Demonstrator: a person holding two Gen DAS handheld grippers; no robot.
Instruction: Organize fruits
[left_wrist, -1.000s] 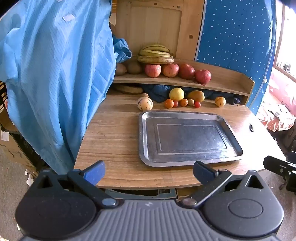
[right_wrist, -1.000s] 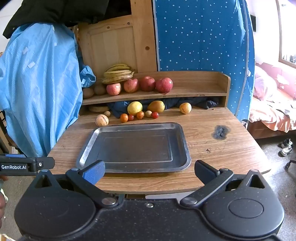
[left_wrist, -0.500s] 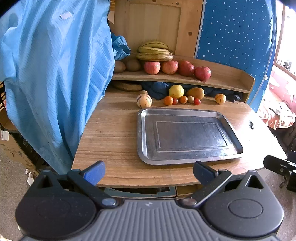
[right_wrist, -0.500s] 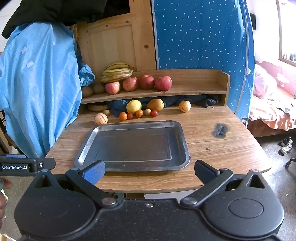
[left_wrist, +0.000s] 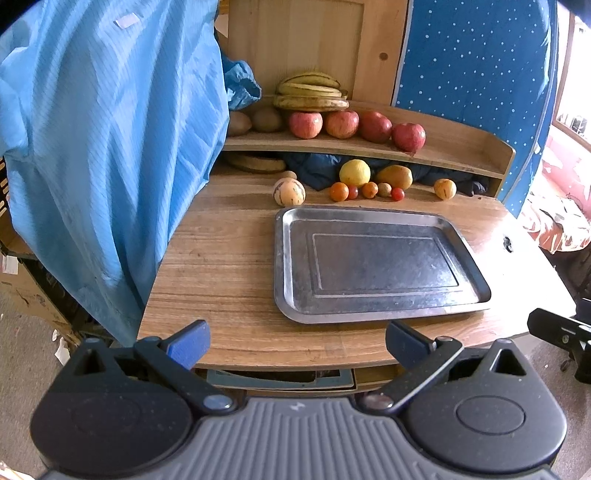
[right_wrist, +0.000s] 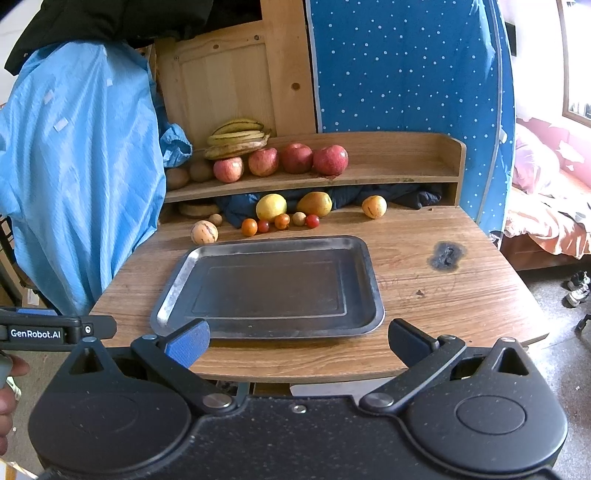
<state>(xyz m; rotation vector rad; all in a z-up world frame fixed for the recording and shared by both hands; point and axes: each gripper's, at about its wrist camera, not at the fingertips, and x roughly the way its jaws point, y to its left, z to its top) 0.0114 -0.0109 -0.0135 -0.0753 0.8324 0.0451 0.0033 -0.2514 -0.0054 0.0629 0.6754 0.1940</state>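
Left wrist view: left gripper (left_wrist: 297, 343) spread wide, holding nothing, hovering at the near edge of the tabletop (left_wrist: 221, 258). Bare metal tray (left_wrist: 373, 317) just ahead; behind it a row of small fruits (left_wrist: 367, 190) against the back (yellow, orange and red ones), apples (left_wrist: 356, 125) and bananas (left_wrist: 310, 92) up on the shelf (left_wrist: 454, 147). Right wrist view: right gripper (right_wrist: 299, 343) likewise wide open and empty, same tray (right_wrist: 375, 291) in front, blue cloth (right_wrist: 81, 166) hanging at left.

Blue garment (left_wrist: 103, 147) hangs beside desk (left_wrist: 221, 266); shoes (right_wrist: 578, 286) on floor.
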